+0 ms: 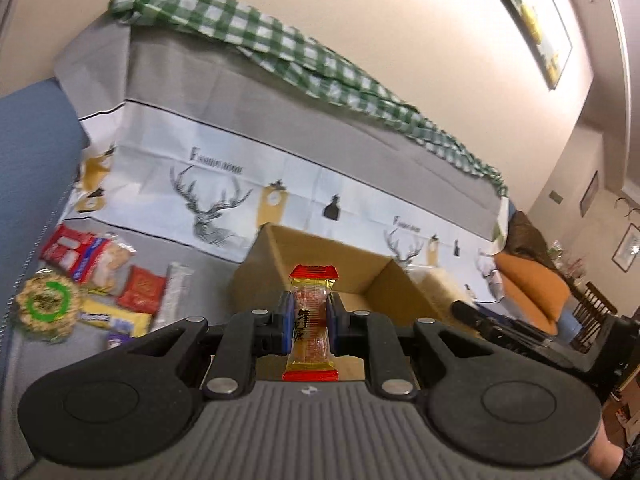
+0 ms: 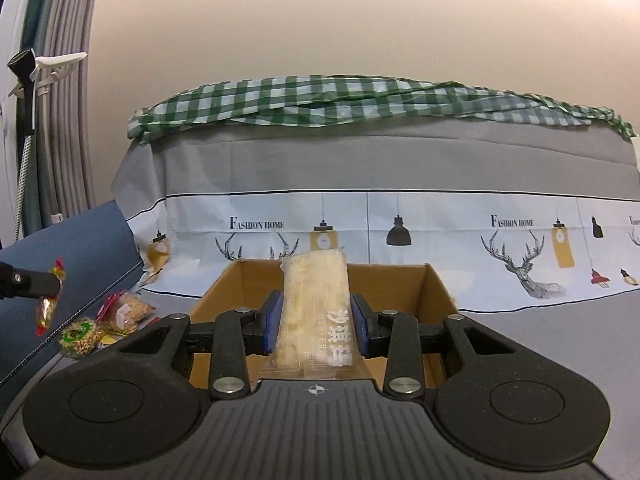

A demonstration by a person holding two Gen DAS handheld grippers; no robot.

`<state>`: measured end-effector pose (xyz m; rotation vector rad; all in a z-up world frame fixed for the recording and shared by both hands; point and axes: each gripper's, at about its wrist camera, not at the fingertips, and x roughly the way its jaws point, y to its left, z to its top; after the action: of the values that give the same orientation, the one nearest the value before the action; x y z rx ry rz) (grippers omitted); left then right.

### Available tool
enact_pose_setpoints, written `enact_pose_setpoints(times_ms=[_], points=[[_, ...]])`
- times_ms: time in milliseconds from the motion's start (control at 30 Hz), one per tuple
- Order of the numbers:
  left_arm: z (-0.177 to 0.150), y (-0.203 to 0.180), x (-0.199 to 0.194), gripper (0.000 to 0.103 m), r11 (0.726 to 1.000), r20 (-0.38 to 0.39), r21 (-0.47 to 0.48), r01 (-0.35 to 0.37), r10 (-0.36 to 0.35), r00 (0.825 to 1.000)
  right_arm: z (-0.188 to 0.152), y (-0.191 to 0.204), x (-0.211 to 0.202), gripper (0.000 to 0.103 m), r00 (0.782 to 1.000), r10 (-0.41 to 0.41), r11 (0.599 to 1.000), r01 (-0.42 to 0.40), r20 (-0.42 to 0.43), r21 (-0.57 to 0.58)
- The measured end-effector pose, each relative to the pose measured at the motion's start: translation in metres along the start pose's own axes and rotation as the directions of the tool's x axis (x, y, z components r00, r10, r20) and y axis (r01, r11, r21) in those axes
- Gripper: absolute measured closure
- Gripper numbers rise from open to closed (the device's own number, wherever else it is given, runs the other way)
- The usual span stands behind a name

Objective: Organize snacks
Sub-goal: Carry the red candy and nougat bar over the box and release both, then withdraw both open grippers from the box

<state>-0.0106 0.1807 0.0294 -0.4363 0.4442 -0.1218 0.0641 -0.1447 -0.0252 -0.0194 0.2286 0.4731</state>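
Snacks: two in hand, rest in a pile on the grey bench surface (image 1: 192, 252) left of the cardboard box (image 1: 320, 256).

Left gripper (image 1: 311, 320) fingers clenched on a small orange-and-red candy bar (image 1: 312, 320), held upright by its middle, just short of the box and above its near edge. Right gripper (image 2: 316, 320) fingers clamped on a clear pale sachima pack (image 2: 314, 308), already over the open box (image 2: 400, 280).

Doing the drop well, my read:
- Right goes first; lower into the box before letting go so the long pack lies flat, not propped on a wall.
- Left needs to come further over the opening; release now risks hitting the near rim.
- Stagger the two so the fingers don't collide inside.

Counts:
- Boxes: 1, interior looks empty as far as visible.
- Held: 2.
- Pile: about 6 packs in left view — round green-label one (image 1: 48, 304), red-blue bag (image 1: 86, 256), red square (image 1: 142, 288), silver stick (image 1: 176, 292), yellow bar (image 1: 116, 318), a purple corner. Blurred, so count is rough.
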Motion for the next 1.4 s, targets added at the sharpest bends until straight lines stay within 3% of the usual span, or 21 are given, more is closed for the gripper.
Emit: enact_pose_setpoints(times_ms=[200,367,433,567,667,1267,1300,1367,1400], points=[[0.003,-0.031,0.025,0.085,0.996,0.001,0.000,0.093,-0.093,0.996,0.006,-0.011,-0.003,0.065,1.000,-0.007,1.000,0.007,0.008,0.008],[0.026,-0.077,0.055,0.085,0.983,0.018,0.077,0.169,-0.171,0.985,0.010,-0.024,-0.001,0.065,1.000,-0.031,0.998,0.031,-0.006,0.048],[0.019,-0.087,0.065,0.085,0.976,0.037,0.104,0.190,-0.195,0.980,0.011,-0.027,-0.002,0.065,0.999,-0.042,0.998,0.042,-0.005,0.056],[-0.015,-0.099,0.083,0.085,0.965,-0.032,0.210,0.154,-0.150,0.988,0.012,-0.027,-0.004,0.065,0.998,-0.057,0.998,0.057,-0.002,0.038],[-0.019,-0.109,0.085,0.085,0.947,-0.020,0.261,0.188,-0.189,0.982,0.012,-0.024,-0.005,0.065,0.998,-0.063,0.998,0.063,0.001,-0.006],[-0.027,-0.112,0.097,0.082,0.946,-0.051,0.283,0.156,-0.148,0.988,0.011,-0.018,-0.002,0.071,0.993,-0.120,0.992,0.120,0.005,-0.033],[-0.028,-0.111,0.097,0.080,0.947,-0.055,0.278,0.158,-0.148,0.987,0.011,-0.018,-0.002,0.070,0.992,-0.127,0.991,0.127,0.004,-0.034],[-0.027,-0.109,0.098,0.066,0.951,-0.051,0.268,0.157,-0.148,0.988,0.011,-0.017,-0.001,0.055,0.991,-0.134,0.990,0.134,0.004,-0.032],[-0.026,-0.108,0.098,0.066,0.952,-0.046,0.265,0.152,-0.145,0.988,0.012,-0.017,-0.001,0.053,0.991,-0.137,0.990,0.137,0.006,-0.033]])
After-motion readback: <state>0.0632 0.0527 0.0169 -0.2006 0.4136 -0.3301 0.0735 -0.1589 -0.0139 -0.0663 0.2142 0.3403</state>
